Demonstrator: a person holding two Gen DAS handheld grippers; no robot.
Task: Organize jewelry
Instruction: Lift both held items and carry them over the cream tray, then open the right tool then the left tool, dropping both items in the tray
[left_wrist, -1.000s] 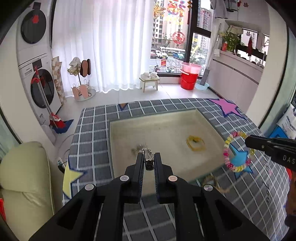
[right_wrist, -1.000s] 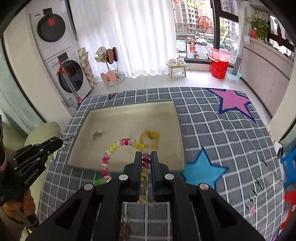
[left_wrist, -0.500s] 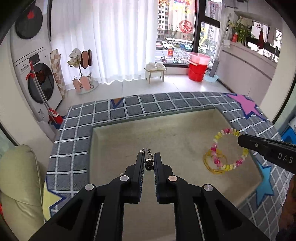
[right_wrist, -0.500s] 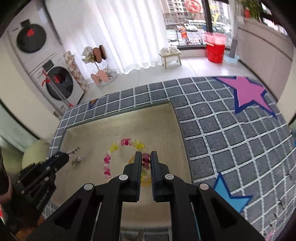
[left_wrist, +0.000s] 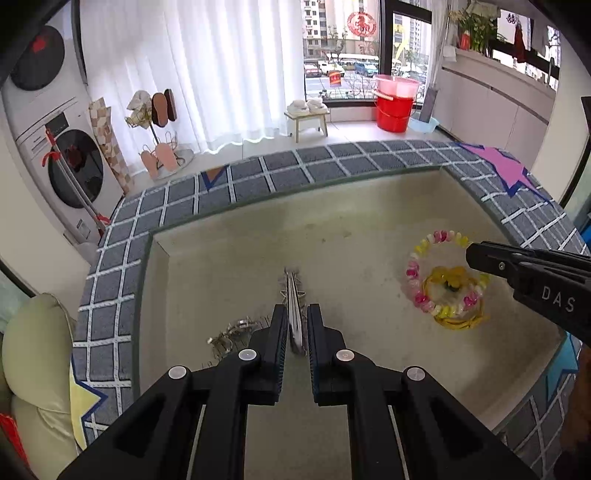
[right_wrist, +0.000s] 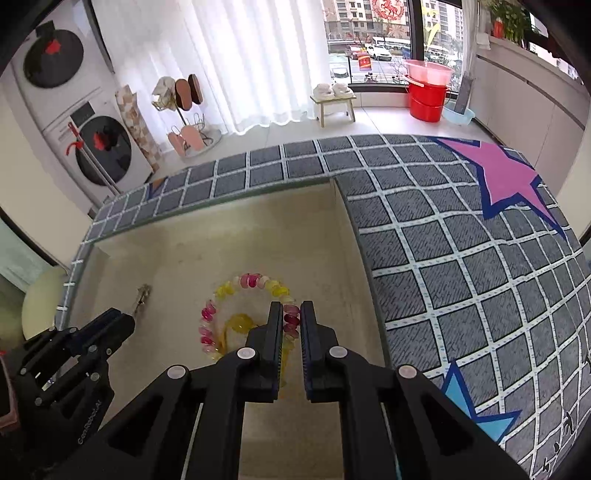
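Observation:
A shallow beige tray (left_wrist: 332, 221) sits sunk in a grey checked mat. My left gripper (left_wrist: 295, 312) is shut on a silver hair clip (left_wrist: 293, 295), low over the tray floor. My right gripper (right_wrist: 291, 314) is shut on a pink and yellow bead bracelet (right_wrist: 221, 295), low over the tray on top of a yellow bracelet (right_wrist: 240, 323). In the left wrist view the bead bracelet (left_wrist: 421, 254) rings the yellow bracelet (left_wrist: 456, 323), with the right gripper (left_wrist: 471, 254) at its right. In the right wrist view the left gripper (right_wrist: 127, 319) holds the clip (right_wrist: 142, 295).
A small silver piece of jewelry (left_wrist: 232, 332) lies in the tray left of my left fingers. The checked mat (right_wrist: 461, 258) with coloured stars surrounds the tray. A pale cushion (left_wrist: 33, 350) lies at the far left. Washing machines and a red bucket stand far behind.
Both grippers have dropped lower into the tray. The bead bracelet now lies around the yellow bracelet, and the clip sits close to the tray floor.

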